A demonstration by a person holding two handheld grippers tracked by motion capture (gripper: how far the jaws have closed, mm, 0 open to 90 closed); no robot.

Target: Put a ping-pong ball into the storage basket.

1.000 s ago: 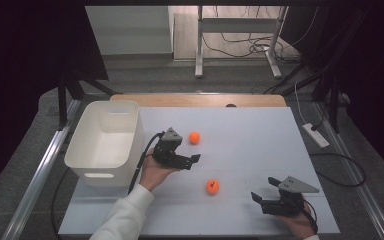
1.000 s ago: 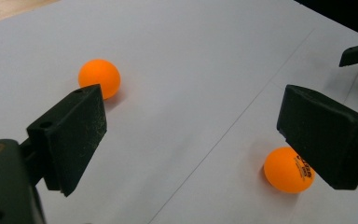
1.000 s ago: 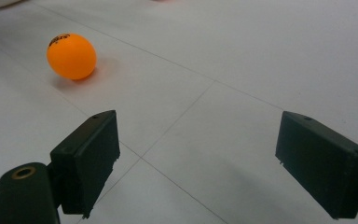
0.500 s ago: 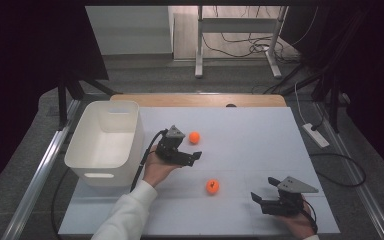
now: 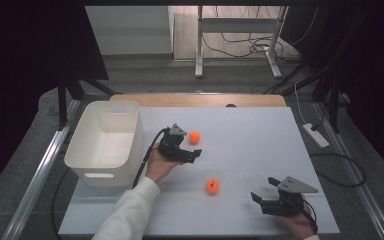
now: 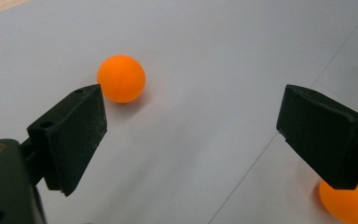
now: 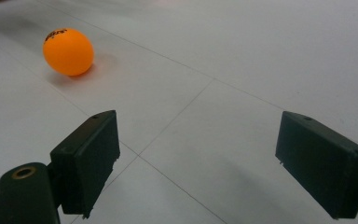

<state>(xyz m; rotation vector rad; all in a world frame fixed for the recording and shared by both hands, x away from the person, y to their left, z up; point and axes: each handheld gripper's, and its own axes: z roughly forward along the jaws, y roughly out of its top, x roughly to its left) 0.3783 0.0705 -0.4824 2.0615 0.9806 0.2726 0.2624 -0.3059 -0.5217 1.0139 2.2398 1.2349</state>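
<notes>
I'm working in a lab: black curtains [image 5: 40,45], loose cables [image 5: 240,45] on the floor, a white table [image 5: 260,130].

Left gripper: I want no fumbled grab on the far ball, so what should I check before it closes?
1. Left gripper jaws open: ok, wide apart.
2. Far ball between the jaws: not ok, it lies beyond the left jaw's tip.
3. Near ball out of the way: cannot tell, it peeks from behind the other jaw.
4. Bin ready: ok, upright, open, nothing inside.
5. Right gripper apart from the work: ok, open, low on the table.
</notes>
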